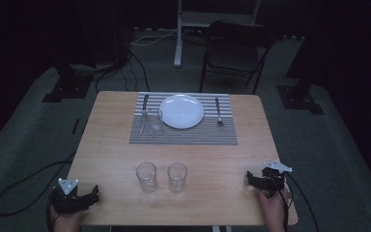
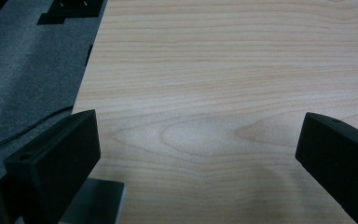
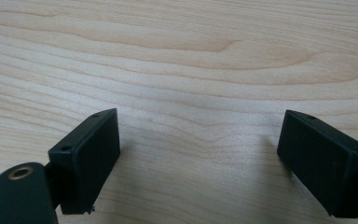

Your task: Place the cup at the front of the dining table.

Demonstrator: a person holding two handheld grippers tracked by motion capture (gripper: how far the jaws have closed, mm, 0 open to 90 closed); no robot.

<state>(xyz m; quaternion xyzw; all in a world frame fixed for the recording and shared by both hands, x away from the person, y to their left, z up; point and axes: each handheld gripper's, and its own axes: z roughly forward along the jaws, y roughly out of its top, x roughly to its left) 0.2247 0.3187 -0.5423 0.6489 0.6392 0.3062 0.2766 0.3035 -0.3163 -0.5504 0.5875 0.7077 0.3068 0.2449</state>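
Both tongs rest near the front edge of the wooden bench (image 1: 111,140), one at each corner, and neither holds anything. The left tongs (image 1: 94,193) sit with jaws spread wide, as the left gripper view confirms: bare wood grain lies between the two black jaws. The right tongs (image 1: 249,178) are likewise spread apart over bare wood in the right gripper view.

Between them, near the front of the bench, stand two empty drinking glasses: the left glass (image 1: 146,177) and the right glass (image 1: 177,177), upright, just beside each other but not touching. They are the things nearest the tongs and are untouched.

Farther back a striped placemat (image 1: 183,135) carries a white plate (image 1: 181,111), a fork (image 1: 218,112) to its right, a knife (image 1: 144,112) to its left and a third glass (image 1: 154,122) beside the knife. That place setting looks complete.

Judging from this layout, the handling of the two front glasses has not begun; reaching, gripping and moving them all remain.
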